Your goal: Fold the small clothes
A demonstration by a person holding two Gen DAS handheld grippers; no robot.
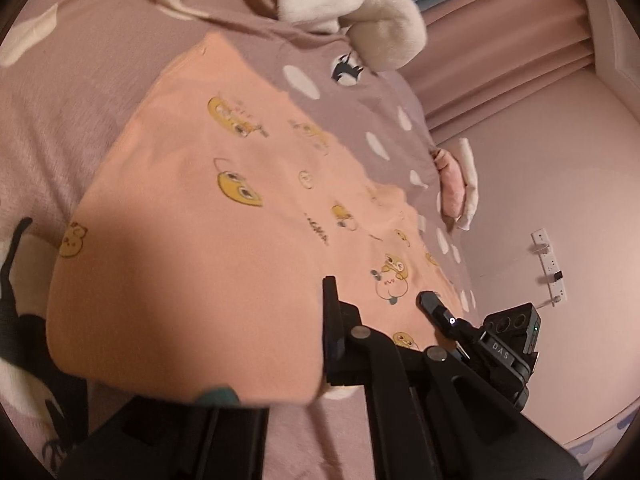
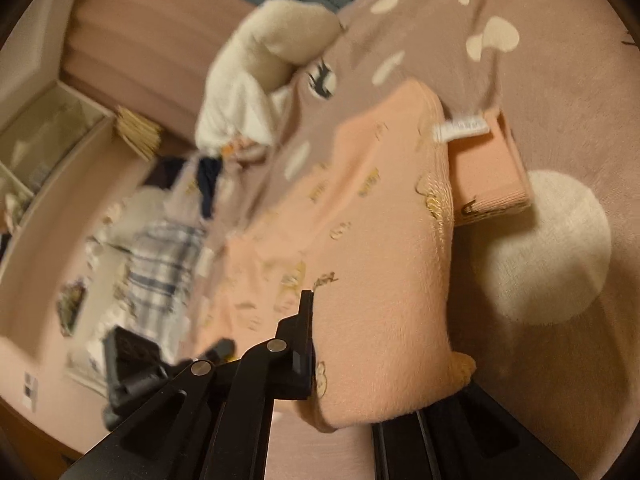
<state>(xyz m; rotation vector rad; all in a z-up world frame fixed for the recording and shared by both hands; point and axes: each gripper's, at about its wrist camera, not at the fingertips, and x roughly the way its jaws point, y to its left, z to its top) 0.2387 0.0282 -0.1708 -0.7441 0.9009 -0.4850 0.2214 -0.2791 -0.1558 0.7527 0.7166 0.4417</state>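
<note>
Garment: we see a peach printed garment [image 1: 208,216] spread on the mauve bed [image 1: 72,92], its long axis running away from us toward the white plush toy [image 1: 360,4].
Left gripper [image 1: 332,380]: clenched on the near hem, at the corner toward our left.
Right gripper [image 2: 312,384]: clenched on the same near edge, at the other corner, which lifts off the bed.
Key relation: the cloth lies straight ahead of both grippers; neither hand is clearly nearer.
Far end: a folded sleeve with a white tag [image 2: 460,130] lies there.
Next, we judge: carry the near edge forward over the far one.
</note>
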